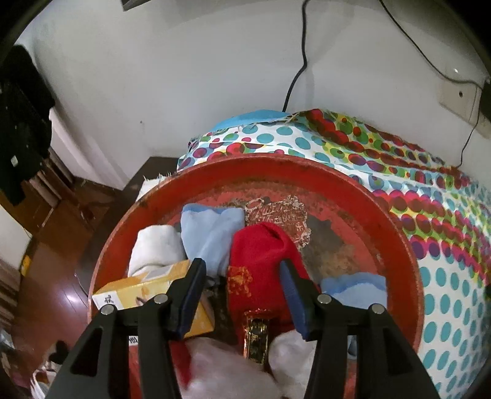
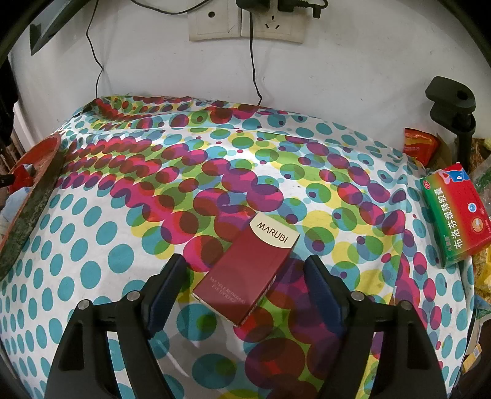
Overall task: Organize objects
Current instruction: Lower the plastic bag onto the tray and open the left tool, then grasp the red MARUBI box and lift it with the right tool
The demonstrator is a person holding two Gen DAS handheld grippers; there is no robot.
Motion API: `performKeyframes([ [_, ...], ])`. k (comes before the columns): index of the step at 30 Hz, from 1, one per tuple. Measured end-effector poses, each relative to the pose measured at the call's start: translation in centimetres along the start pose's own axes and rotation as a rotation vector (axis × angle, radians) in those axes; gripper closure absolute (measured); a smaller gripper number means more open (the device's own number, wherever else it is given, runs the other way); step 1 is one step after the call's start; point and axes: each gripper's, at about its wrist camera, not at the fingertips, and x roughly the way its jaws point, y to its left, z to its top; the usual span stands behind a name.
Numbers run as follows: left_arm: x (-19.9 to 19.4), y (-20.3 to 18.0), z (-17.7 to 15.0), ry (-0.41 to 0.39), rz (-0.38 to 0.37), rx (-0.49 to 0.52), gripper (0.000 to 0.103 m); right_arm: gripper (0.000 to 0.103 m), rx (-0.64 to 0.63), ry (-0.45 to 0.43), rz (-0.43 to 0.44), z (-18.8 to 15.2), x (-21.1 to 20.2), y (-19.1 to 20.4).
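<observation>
My left tongs (image 1: 242, 294) hang spread over the red sock (image 1: 260, 261) in the basin (image 1: 408, 245) (probably just dropped); right tongs (image 2: 245, 276) spread, straddling the maroon box (image 2: 245, 270).

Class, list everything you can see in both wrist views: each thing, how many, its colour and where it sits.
basin: one, red, at cloth's edge
socks: red one, pale blue, white, in basin
yellow box: one, in basin
gold-and-red packet: one, in basin
cloth: one, multicoloured dots, covering table
MARUBI box: one, maroon, on cloth
medicine box: one, red-green, cloth's right edge
sockets: white, on wall
left tongs: open, over basin
right tongs: open, astride MARUBI box
</observation>
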Motion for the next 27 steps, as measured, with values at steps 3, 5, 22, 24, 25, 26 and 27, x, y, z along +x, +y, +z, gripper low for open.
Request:
performKeyframes([
  [3, -0.7, 0.4, -0.1, 0.004, -0.027, -0.024, 0.052, 0.026, 0.0, 0.0, 0.0, 0.0, 0.0, 0.0],
  [5, -1.2, 0.3, -0.3, -0.007, -0.024, -0.022, 0.052, 0.026, -0.001, 0.0, 0.0, 0.0, 0.0, 0.0],
  [22, -6.8, -2.2, -3.8, -0.059, -0.153, 0.076, 0.052, 0.026, -0.001, 0.001, 0.007, 0.0, -0.1, -0.1],
  [24, -7.3, -2.4, -4.7, -0.059, -0.164, 0.088, 0.052, 0.026, -0.003, 0.002, 0.008, -0.1, -0.2, 0.0],
  [25, -7.5, -2.6, -5.1, -0.062, -0.164, 0.096, 0.052, 0.025, -0.002, 0.002, 0.012, -0.2, -0.2, -0.1],
  [26, -7.7, -2.7, -5.5, -0.067, -0.166, 0.105, 0.052, 0.025, -0.004, 0.002, 0.019, -0.2, -0.3, -0.1],
  [27, -7.9, -3.0, -6.0, -0.074, -0.166, 0.122, 0.052, 0.025, -0.003, 0.002, 0.019, -0.3, -0.4, -0.2],
])
